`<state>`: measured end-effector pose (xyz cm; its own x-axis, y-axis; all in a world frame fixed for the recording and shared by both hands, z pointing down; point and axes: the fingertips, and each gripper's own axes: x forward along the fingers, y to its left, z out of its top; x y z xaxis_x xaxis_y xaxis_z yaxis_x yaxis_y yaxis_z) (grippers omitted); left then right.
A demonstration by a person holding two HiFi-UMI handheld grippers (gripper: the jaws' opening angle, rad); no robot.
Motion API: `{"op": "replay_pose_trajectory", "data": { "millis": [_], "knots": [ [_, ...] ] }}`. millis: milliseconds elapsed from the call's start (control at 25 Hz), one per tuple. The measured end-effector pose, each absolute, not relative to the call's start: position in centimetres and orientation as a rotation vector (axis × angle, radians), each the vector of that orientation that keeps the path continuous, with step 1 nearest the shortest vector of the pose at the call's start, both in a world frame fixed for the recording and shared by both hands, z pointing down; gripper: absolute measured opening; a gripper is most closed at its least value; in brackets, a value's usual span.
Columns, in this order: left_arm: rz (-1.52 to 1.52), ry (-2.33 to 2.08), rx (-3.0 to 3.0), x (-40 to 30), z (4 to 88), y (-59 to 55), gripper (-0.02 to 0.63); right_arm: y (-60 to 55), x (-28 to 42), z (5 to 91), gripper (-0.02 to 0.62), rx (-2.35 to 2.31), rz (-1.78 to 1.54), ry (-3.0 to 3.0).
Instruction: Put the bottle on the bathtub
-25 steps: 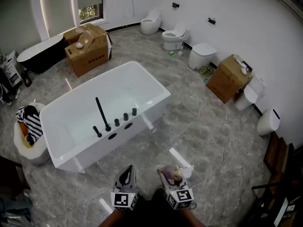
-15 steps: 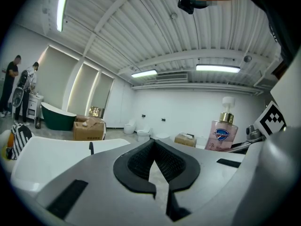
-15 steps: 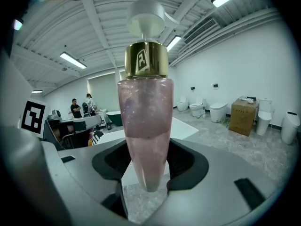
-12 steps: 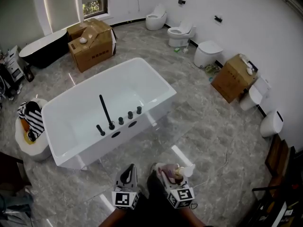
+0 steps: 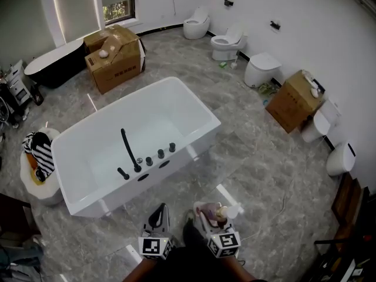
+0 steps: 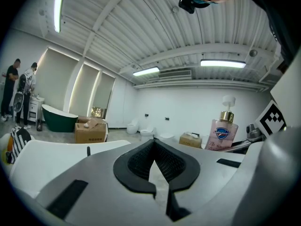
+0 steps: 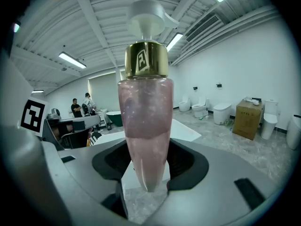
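Observation:
A pink pump bottle with a gold collar and white pump stands upright between the jaws of my right gripper, which is shut on it. In the head view the bottle shows above the right gripper near the bottom edge. My left gripper is beside it, jaws shut and empty; its view also catches the bottle at the right. The white rectangular bathtub with a black faucet stands ahead and to the left on the grey floor.
Cardboard boxes stand behind and right of the tub. Several toilets line the right wall. A dark tub sits far left, a round white stool with striped cloth left of the white tub. Two persons stand far off.
The view has shifted slightly forward; the bathtub sits a little nearer and lower in the frame. Both grippers hold the same pose, the bottle still held in the right.

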<state>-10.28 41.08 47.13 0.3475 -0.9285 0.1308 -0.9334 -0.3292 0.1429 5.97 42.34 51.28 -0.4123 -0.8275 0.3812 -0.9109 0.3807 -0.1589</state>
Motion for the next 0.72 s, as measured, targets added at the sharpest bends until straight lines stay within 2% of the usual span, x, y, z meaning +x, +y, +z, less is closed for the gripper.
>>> {"op": "replay_pose_trajectory", "data": {
  "millis": [720],
  "knots": [
    [0.043,-1.82,2.373,-3.5,45.4,26.7,0.014,27.4,11.9,51.2,0.222,1.41,0.509,-2.479]
  ]
}}
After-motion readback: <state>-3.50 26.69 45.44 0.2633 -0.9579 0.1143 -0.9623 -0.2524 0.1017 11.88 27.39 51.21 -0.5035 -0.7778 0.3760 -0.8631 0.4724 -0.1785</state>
